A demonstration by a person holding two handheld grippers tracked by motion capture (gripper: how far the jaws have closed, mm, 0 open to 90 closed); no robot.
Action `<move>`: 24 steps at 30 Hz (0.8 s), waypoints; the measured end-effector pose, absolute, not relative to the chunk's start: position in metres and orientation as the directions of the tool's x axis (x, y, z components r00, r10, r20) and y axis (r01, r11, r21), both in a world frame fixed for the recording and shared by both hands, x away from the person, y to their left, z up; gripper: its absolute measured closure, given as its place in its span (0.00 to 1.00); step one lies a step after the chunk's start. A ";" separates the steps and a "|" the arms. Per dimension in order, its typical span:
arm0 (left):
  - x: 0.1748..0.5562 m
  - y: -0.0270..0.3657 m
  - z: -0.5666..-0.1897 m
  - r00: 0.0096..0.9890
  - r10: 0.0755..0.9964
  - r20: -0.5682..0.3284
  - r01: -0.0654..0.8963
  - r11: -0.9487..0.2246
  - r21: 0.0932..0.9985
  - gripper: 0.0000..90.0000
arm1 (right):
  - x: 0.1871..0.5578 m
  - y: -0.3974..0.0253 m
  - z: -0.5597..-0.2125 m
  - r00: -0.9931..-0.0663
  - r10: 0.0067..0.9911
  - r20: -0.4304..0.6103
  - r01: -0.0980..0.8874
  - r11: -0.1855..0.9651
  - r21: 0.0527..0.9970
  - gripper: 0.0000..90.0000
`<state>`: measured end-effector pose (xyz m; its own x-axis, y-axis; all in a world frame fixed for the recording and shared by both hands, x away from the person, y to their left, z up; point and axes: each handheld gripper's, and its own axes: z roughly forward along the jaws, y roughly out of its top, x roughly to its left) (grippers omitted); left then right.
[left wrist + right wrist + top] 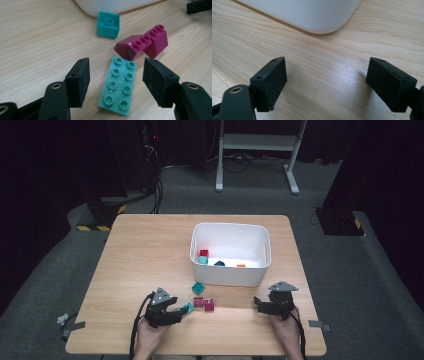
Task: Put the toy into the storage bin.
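Left gripper (116, 82) is open, jaws straddling the long teal brick (118, 86), which lies flat on the table (37, 37) short of the white bin (230, 254). Right gripper (327, 85) is also open, over bare wood near the bin's corner. Risk, as I judge it: the two magenta bricks (143, 45) sit just beside the far end, so a skewed closure could nudge them or pinch the teal brick off-centre and let it twist out.

A light wooden table (140, 250) carried a white bin (231, 272) right of centre; toward the near edge lay a teal cube (198, 288), two magenta bricks (204, 304) and a teal plate (118, 85).
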<state>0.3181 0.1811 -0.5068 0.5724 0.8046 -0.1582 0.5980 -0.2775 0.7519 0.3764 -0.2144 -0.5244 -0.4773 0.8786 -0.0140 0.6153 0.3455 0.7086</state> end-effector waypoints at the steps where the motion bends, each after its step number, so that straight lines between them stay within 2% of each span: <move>1: 0.318 0.180 -0.509 0.572 0.806 -0.152 0.597 -0.282 0.751 0.43 | 0.376 -0.214 -0.524 -0.477 0.879 -0.014 0.615 0.346 0.709 0.18; 8: 0.319 0.175 -0.519 0.574 0.805 -0.150 0.602 -0.292 0.743 0.45 | 0.376 -0.215 -0.524 -0.479 0.878 -0.016 0.615 0.348 0.708 0.18; 24: 0.314 0.174 -0.524 0.599 0.796 -0.090 0.563 -0.339 0.754 0.62 | 0.376 -0.214 -0.524 -0.478 0.878 -0.015 0.615 0.347 0.708 0.18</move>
